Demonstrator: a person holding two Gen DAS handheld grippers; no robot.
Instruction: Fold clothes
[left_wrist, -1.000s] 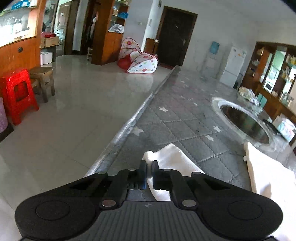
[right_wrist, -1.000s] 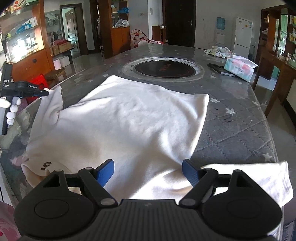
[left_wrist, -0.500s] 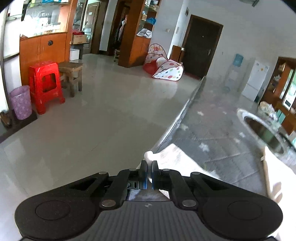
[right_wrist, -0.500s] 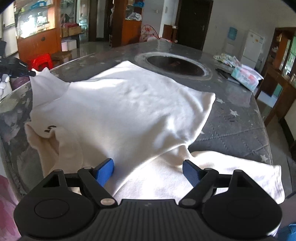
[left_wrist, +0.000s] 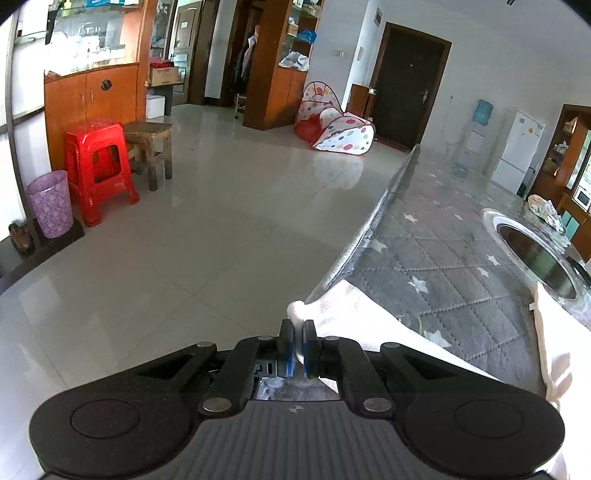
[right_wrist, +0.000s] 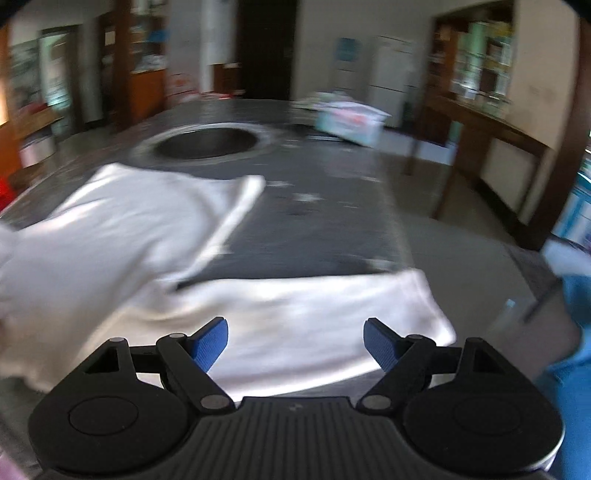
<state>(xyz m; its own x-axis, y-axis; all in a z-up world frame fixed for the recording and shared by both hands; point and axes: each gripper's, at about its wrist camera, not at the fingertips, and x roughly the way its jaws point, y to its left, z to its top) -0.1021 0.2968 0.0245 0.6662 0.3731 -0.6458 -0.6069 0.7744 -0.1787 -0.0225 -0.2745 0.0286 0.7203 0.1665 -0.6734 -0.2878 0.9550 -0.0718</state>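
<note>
A white garment (right_wrist: 122, 236) lies spread on the grey quilted table (right_wrist: 317, 221), blurred by motion in the right wrist view. One sleeve (right_wrist: 314, 310) stretches across the near table edge right in front of my right gripper (right_wrist: 295, 341), which stands open just above it with nothing between its fingers. In the left wrist view my left gripper (left_wrist: 297, 345) is shut on the other sleeve's end (left_wrist: 341, 314), holding it at the table's left edge. More of the garment (left_wrist: 557, 339) shows at the far right.
A round dark hob (right_wrist: 207, 142) is set into the table (left_wrist: 461, 251) beyond the garment, with a tissue pack (right_wrist: 349, 123) further back. Tiled floor (left_wrist: 184, 229) lies left of the table, with a red stool (left_wrist: 99, 170) and purple bin (left_wrist: 50, 203). A blue-gloved hand (right_wrist: 576, 321) shows at right.
My left gripper has carried the sleeve end outward to the table's left edge. My right gripper has swung quickly to the right, over the other sleeve, and stays open.
</note>
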